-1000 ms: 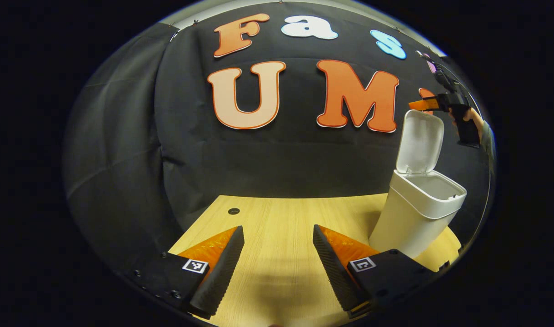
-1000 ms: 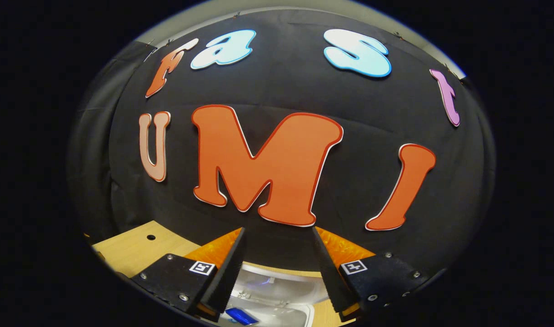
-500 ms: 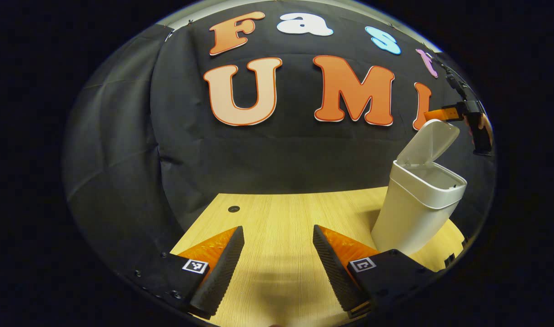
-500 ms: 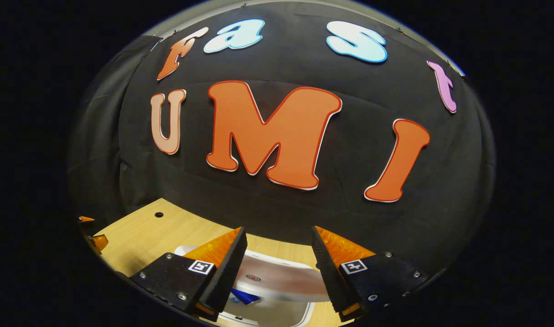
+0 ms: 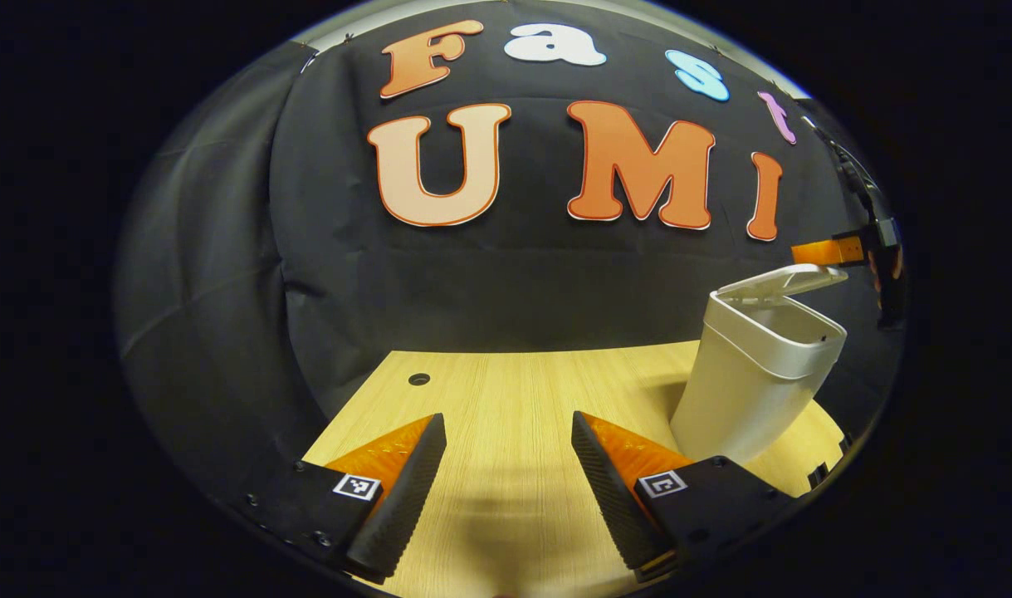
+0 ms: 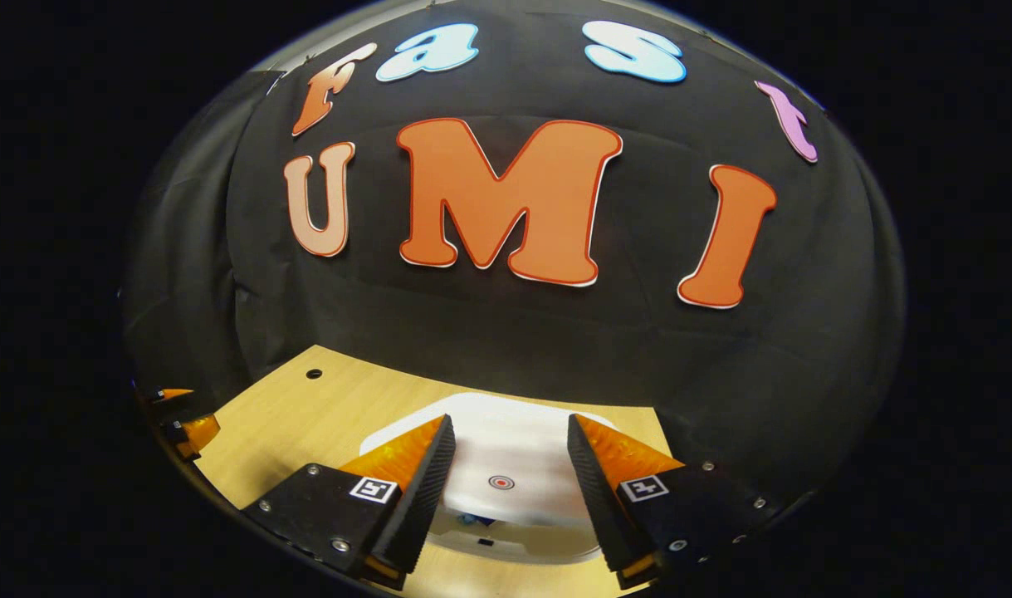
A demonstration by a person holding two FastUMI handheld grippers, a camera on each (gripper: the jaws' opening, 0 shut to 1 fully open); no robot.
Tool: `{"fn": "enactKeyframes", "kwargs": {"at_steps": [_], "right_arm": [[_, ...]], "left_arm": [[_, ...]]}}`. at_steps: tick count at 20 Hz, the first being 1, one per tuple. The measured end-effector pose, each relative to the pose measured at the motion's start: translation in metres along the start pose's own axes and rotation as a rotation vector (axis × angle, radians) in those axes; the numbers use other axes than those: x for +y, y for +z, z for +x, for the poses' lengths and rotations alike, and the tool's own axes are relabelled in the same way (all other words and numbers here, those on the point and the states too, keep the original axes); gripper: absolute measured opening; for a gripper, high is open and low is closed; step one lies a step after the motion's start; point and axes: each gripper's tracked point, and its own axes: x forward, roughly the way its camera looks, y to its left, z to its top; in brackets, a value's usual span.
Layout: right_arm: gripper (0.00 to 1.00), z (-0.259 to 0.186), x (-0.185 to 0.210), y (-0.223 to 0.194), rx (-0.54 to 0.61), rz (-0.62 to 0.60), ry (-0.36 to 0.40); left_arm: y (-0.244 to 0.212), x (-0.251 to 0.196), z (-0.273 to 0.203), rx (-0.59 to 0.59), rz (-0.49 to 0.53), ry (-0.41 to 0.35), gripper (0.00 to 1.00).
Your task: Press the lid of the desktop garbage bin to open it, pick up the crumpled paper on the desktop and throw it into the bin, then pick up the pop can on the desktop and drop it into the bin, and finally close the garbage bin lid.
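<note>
The wooden table (image 5: 506,390) lies bare from its near edge to the black cloth wall (image 5: 489,291) at the far side. The white bin (image 5: 750,374) stands at the right, its lid (image 5: 784,282) nearly down. The right gripper (image 6: 510,477) hangs just above that lid, fingers spread, blocking the way down.

Black screwed gripper (image 6: 506,486) housings with square black-and-white markers, ribbed wedge fingers (image 6: 427,490)
</note>
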Motion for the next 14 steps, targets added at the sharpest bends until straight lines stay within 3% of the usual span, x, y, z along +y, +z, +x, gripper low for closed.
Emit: {"fn": "enactKeyframes", "kwargs": {"at_steps": [4,11,14], "right_arm": [[0.8,-0.004,0.002,-0.025,0.043,0.014,-0.028],[0.8,-0.01,0.017,-0.063,0.115,0.086,-0.007],[0.8,-0.01,0.018,-0.071,0.127,0.091,-0.03]], "left_arm": [[0.002,0.001,-0.001,-0.007,0.013,-0.017,0.97],[-0.004,-0.003,-0.003,0.002,0.021,-0.048,1.0],[-0.009,-0.005,-0.002,0.011,0.016,-0.057,0.97]]}}
